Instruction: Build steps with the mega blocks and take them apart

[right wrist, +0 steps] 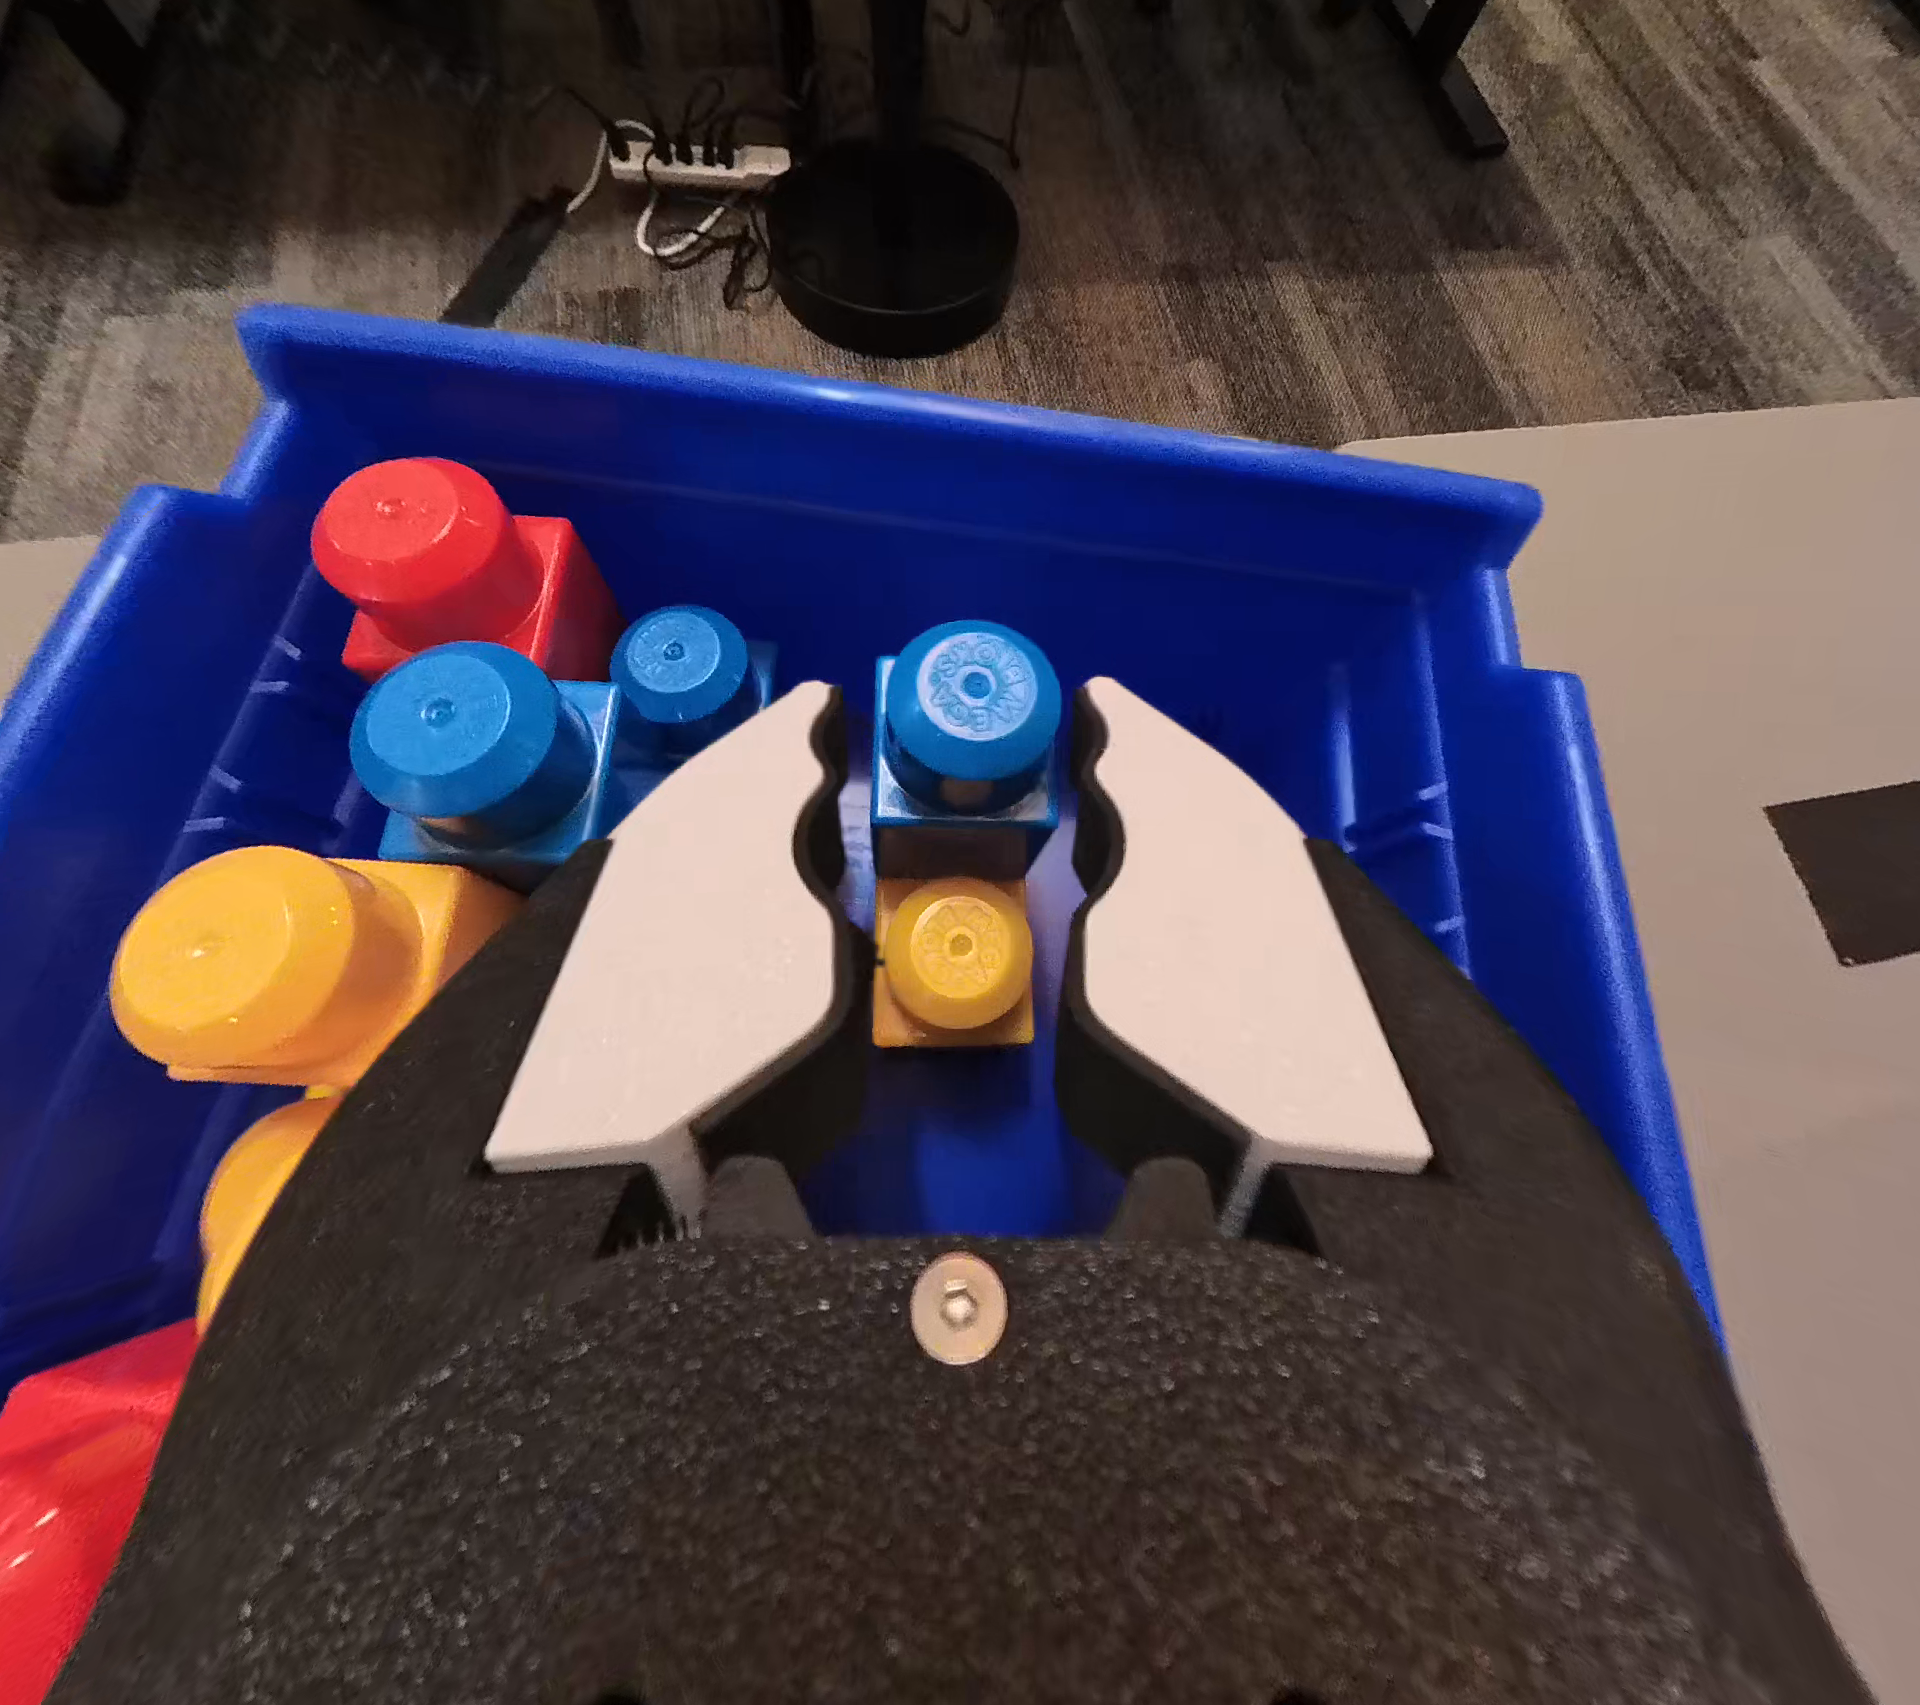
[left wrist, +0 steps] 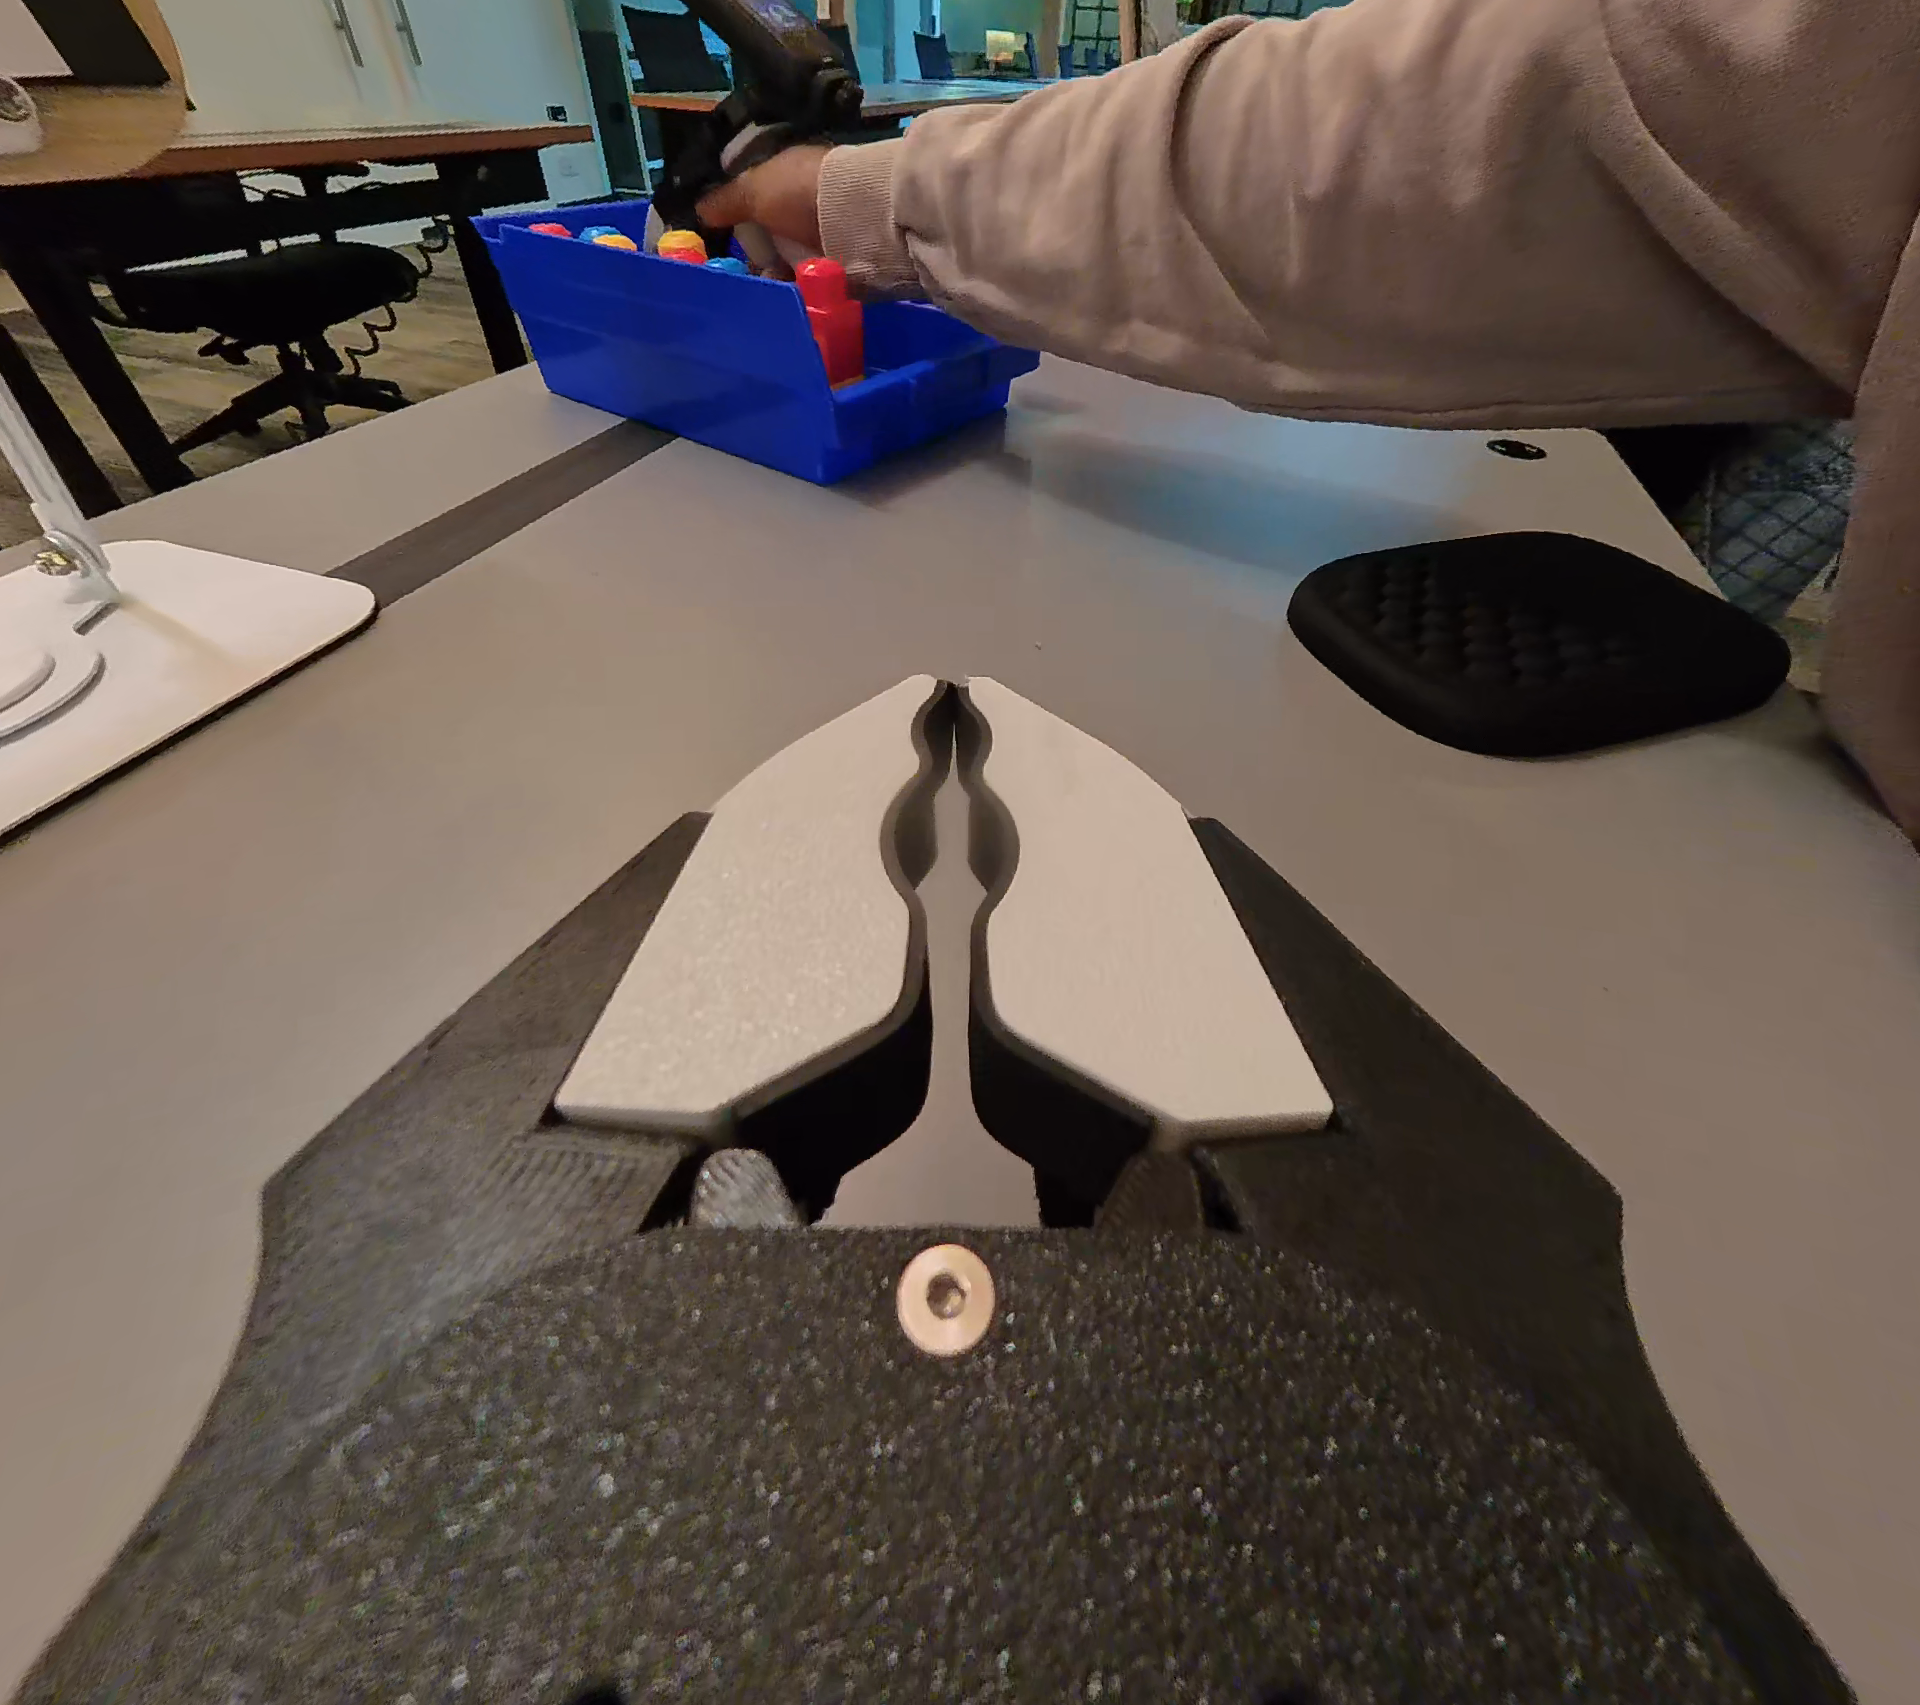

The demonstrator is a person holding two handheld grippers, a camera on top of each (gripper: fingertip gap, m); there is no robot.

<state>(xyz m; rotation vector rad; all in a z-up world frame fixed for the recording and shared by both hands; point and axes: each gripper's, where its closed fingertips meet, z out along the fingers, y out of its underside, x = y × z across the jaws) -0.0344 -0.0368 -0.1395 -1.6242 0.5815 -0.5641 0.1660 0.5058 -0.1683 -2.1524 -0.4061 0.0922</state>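
Observation:
A blue bin (left wrist: 707, 367) stands at the table's far edge and holds mega blocks. In the right wrist view my right gripper (right wrist: 956, 694) is open inside the bin (right wrist: 831, 398). Its fingers straddle a blue block (right wrist: 966, 720), and a small yellow block (right wrist: 954, 959) lies just behind it between the jaws. Red (right wrist: 436, 554), blue (right wrist: 468, 751) and yellow (right wrist: 270, 959) blocks lie to the left in the bin. A red block (left wrist: 831, 315) stands upright at the bin's near end. My left gripper (left wrist: 954, 689) is shut and empty, low over the grey table (left wrist: 727, 668).
A black padded rest (left wrist: 1538, 642) lies at the right on the table, and a white stand base (left wrist: 156, 647) at the left. A sleeved arm (left wrist: 1351, 201) reaches across to the bin. Beyond the table edge are the floor, a power strip (right wrist: 696, 164) and a black round base (right wrist: 894, 242). The grippers' ends are close to 60 cm from one another.

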